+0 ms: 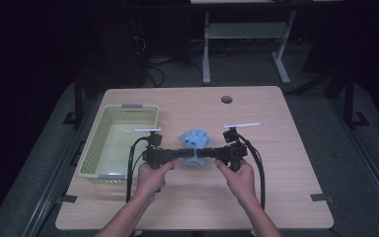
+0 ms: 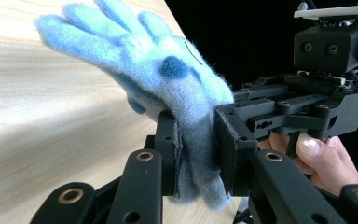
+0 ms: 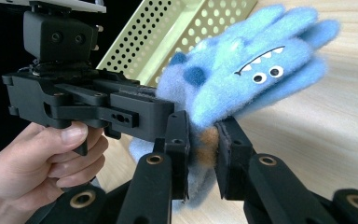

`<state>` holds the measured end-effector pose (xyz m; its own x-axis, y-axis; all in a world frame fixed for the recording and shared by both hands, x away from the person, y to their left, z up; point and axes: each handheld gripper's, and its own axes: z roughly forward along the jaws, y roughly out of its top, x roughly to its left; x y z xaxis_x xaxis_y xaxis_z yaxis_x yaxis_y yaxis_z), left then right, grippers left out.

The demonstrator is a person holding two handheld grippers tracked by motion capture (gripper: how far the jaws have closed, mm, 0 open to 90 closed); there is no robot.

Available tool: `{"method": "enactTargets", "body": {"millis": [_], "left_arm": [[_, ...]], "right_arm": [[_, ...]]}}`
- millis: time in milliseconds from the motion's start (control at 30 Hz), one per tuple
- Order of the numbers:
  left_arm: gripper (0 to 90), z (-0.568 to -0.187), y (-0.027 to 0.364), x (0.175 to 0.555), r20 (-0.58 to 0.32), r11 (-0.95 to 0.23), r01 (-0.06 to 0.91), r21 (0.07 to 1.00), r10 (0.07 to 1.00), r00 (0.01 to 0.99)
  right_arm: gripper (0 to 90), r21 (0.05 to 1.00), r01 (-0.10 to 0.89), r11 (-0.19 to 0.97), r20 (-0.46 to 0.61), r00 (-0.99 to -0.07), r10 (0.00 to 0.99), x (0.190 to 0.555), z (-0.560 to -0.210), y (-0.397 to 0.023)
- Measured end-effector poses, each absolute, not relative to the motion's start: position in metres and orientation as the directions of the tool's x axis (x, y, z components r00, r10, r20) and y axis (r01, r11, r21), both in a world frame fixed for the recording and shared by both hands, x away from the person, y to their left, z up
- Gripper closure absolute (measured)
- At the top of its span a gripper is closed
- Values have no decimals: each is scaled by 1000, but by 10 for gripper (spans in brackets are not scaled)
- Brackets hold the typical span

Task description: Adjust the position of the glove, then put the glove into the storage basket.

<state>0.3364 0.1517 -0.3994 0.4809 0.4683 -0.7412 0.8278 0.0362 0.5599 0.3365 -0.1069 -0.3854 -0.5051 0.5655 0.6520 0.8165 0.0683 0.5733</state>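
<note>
Currently, step: both grippers are lifting a blue glove above the table, likely toward the basket.
Left gripper: pinching the cuff tight.
Right gripper: clamping the same cuff from the opposite side.
Advice: keeping both grips firm and level, so the fabric is not slipping.
Glove: fuzzy, with dark spots, googly eyes, toothy grin.

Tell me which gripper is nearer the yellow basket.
Left. The left gripper is just right of the basket, by its right wall, clamped on the blue glove. The right gripper grips the same glove from the far side, farther from the basket.
</note>
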Motion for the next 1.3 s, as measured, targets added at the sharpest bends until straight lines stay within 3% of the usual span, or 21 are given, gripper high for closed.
{"method": "enactTargets", "body": {"millis": [1300], "left_arm": [[709,-381,214,343,-744,120,807,579,483,462]], "right_arm": [[771,595,790,147,628,-572,528,361,-362,-47]]}}
